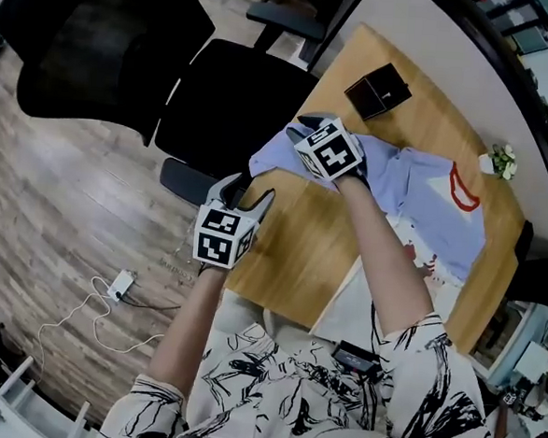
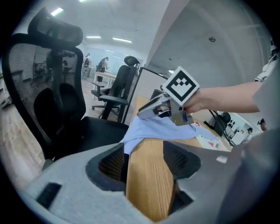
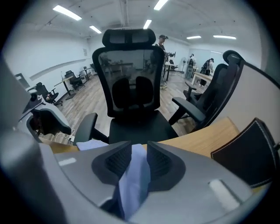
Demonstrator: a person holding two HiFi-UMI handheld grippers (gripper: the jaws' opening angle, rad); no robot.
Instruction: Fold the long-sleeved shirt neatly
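Note:
A light blue long-sleeved shirt (image 1: 426, 191) with a red collar lies spread across the wooden table (image 1: 290, 252). Its left end is bunched at the table's far left corner. There my right gripper (image 1: 309, 122) is shut on a fold of that blue fabric (image 3: 135, 179), which fills the gap between the pads in the right gripper view (image 3: 138, 157). My left gripper (image 1: 249, 195) hovers open at the table's left edge, nothing in it. In the left gripper view (image 2: 144, 153) bare wood shows between its jaws, with the shirt (image 2: 153, 129) and the right gripper (image 2: 146, 111) beyond.
A black box (image 1: 378, 90) sits at the table's far side, a small potted plant (image 1: 498, 162) at the right. A white sheet (image 1: 362, 304) lies under the shirt's near part. Black office chairs (image 1: 236, 98) stand close by the table's left edge. A power strip (image 1: 120, 285) lies on the floor.

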